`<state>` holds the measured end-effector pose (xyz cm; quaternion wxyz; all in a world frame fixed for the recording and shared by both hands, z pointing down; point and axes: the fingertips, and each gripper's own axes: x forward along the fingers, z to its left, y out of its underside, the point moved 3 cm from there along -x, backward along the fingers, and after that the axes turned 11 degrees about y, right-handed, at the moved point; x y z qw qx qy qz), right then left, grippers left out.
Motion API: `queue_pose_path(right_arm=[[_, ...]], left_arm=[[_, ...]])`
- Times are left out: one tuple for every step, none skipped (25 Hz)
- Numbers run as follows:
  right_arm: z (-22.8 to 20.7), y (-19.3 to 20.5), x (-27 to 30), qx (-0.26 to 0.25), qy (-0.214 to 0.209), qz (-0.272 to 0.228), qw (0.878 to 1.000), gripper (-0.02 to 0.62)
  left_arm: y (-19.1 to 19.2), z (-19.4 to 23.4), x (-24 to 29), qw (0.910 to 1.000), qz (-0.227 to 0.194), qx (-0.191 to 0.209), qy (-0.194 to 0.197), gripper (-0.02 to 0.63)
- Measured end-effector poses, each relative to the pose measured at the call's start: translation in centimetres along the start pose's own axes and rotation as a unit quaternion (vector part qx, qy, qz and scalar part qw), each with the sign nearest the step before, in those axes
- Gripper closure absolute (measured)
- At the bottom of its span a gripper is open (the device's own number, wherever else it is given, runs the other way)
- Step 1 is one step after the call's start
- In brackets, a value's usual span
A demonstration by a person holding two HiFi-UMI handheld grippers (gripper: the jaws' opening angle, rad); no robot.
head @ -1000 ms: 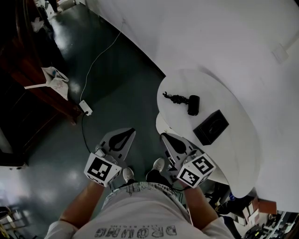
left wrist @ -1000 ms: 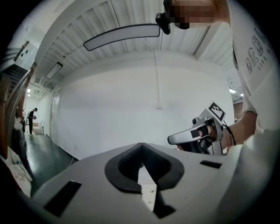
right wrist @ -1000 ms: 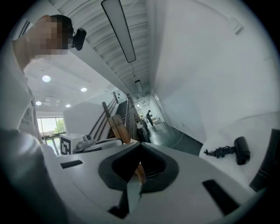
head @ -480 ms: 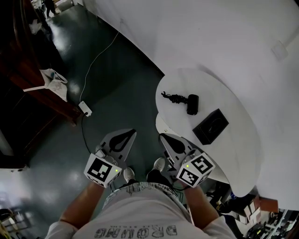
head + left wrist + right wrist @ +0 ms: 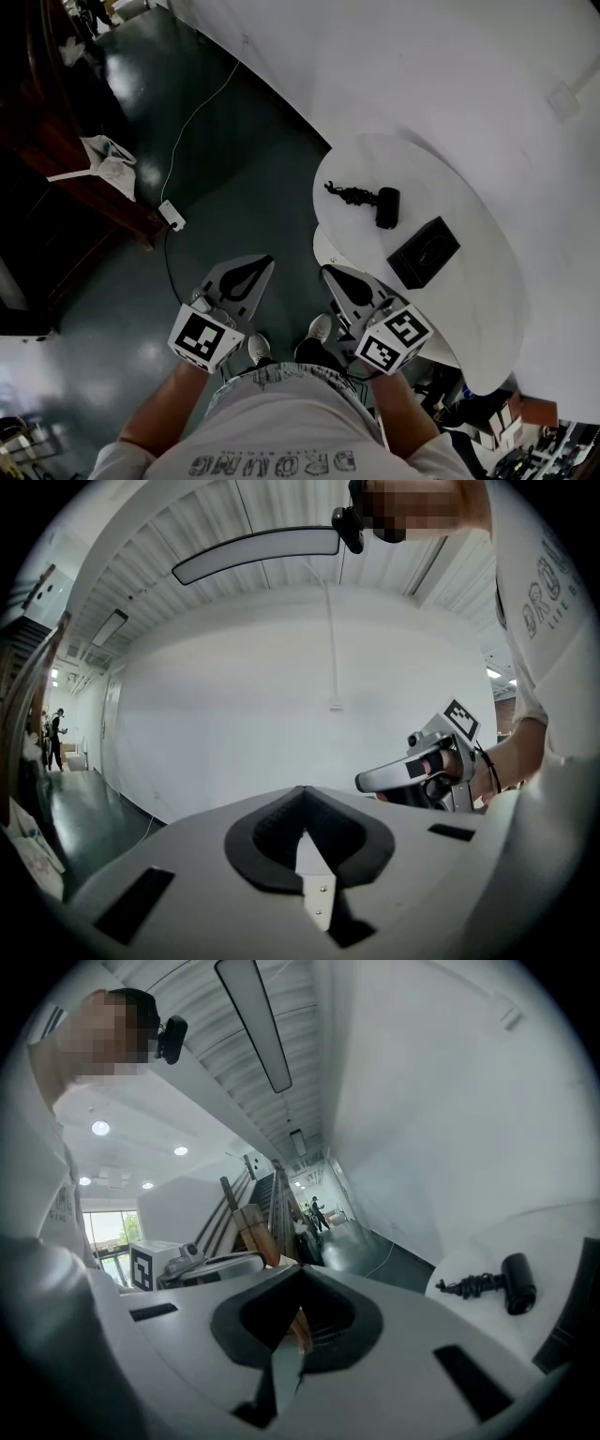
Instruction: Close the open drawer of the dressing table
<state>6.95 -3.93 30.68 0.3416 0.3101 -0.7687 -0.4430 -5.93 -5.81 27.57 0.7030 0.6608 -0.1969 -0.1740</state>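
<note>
The white rounded dressing table [image 5: 473, 291] stands at the right of the head view. A black hair dryer [image 5: 387, 208] with a coiled cord and a black box [image 5: 424, 253] lie on it. Under its near-left edge a white part juts out, apparently the drawer [image 5: 322, 249], mostly hidden. My right gripper [image 5: 330, 275] hovers just in front of that edge, its jaws together and empty. My left gripper [image 5: 255, 265] is held over the dark floor to the left, shut and empty. The right gripper view shows the hair dryer [image 5: 517, 1284] and the tabletop [image 5: 562, 1241] at its right.
A white power strip [image 5: 172, 217] with a cable lies on the floor. Dark wooden furniture [image 5: 89, 183] and a white bag [image 5: 110, 157] stand at the left. A white wall [image 5: 422, 75] runs behind the table. The person's shoes [image 5: 319, 328] are below the grippers.
</note>
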Motion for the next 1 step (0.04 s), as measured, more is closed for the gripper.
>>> queue_pose_path(right_arm=[[-0.01,0.02,-0.03,0.000,0.000,0.000,1.000,0.588]], left_arm=[[0.11,-0.02,-0.02,1.0000,0.001,-0.001,0.000,0.584]])
